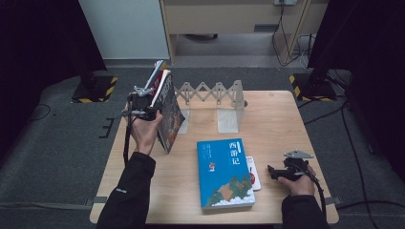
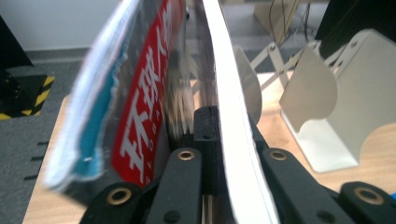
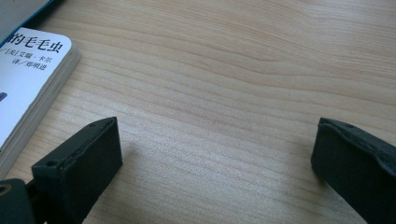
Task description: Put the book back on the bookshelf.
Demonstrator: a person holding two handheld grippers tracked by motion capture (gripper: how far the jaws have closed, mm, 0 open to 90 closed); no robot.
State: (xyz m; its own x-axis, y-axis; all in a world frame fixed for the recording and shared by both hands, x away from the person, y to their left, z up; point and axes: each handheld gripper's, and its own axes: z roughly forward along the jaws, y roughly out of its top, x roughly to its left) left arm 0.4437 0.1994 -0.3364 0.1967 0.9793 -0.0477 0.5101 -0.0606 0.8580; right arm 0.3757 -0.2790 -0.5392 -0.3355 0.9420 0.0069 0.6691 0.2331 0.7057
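Two books lay flat on the wooden desk (image 1: 282, 119), the blue book (image 1: 224, 172) over a small white book (image 3: 28, 88), while the left gripper (image 1: 143, 107) pinched a red-spined magazine (image 1: 167, 112) upright near the expanding white book rack (image 1: 224, 102). The right gripper (image 1: 284, 171) rested with jaws spread beside the white book. That floppy magazine could sag or slip from its edge grip and miss the rack slot.

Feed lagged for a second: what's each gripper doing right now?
Left gripper: shut on the magazine, held upright by the rack.
Right gripper: open, holding nothing, over the table beside the white book.
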